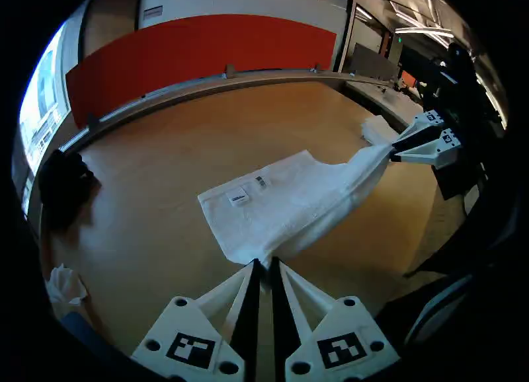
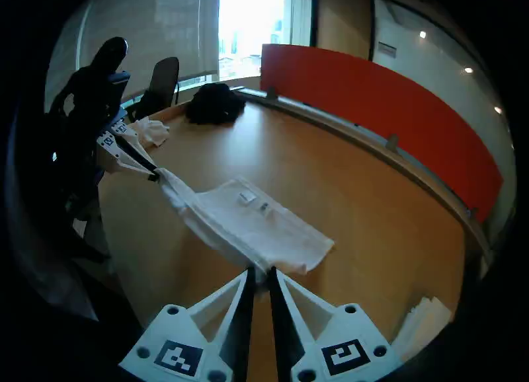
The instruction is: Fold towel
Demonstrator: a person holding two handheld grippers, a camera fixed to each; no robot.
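A white towel [image 1: 284,197] with small tags lies partly spread on the wooden table [image 1: 198,137], its near edge lifted and stretched between the two grippers. In the left gripper view my left gripper [image 1: 264,271] is shut on one towel corner at the bottom. Farther off at the right, my right gripper [image 1: 395,154] pinches the other corner. In the right gripper view the towel [image 2: 251,227] runs from my right gripper [image 2: 260,275], shut on its corner, up to the left gripper [image 2: 156,177] at the far left.
A black bag [image 1: 63,184] [image 2: 215,103] and a crumpled white cloth [image 1: 63,286] [image 2: 151,131] sit at one end of the table. Folded towels [image 1: 378,127] [image 2: 426,322] are stacked at the other. A red partition [image 1: 198,51] lines the far edge; chairs [image 2: 162,78] stand by the window.
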